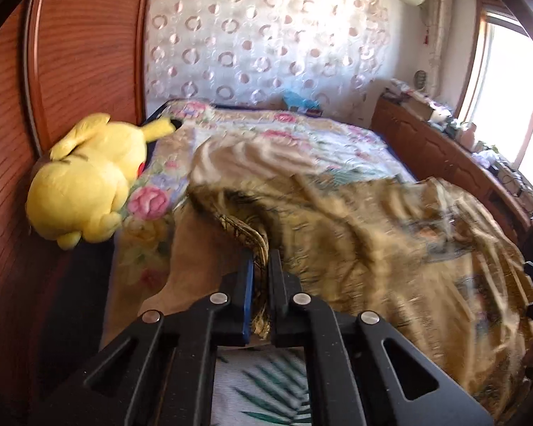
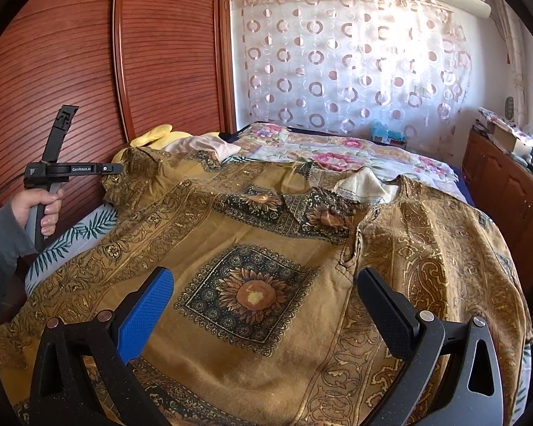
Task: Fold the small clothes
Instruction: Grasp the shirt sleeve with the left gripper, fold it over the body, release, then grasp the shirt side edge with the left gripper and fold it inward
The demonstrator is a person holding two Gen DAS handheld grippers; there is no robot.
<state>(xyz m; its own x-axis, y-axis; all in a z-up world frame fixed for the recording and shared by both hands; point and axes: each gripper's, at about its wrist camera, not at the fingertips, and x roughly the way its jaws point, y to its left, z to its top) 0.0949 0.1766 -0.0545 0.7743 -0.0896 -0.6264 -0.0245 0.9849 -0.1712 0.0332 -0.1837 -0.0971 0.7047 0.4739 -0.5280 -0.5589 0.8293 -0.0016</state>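
Bedding in a floral print covers the bed (image 2: 391, 158), which fills the room between the wooden wardrobe (image 2: 71, 53) on one side and a low wooden cabinet (image 2: 508, 188) on the other. Spread across its near half lies the mustard patterned garment (image 2: 252, 248), neckline toward the far curtain (image 2: 355, 60), sleeves out to both sides. It looks thin, soft and light, likely to drape and slide rather than hold a crease, so pinching a hem or sleeve edge seems the surest hold. A yellow plush toy (image 1: 89, 181) sits against the wardrobe, just beside the garment's far left corner; the far half of the bed offers open room for laying folds. The garment's left edge runs close to the mattress side, where slack cloth could slip off.

The left gripper (image 1: 261, 266) is clamped on a gathered edge of the garment, cloth bunched between its pads. In the right wrist view a hand (image 2: 41, 209) holds that tool's grip. The right gripper (image 2: 266, 301) hovers low over the sunflower panel (image 2: 252, 294), jaws wide apart, holding nothing.
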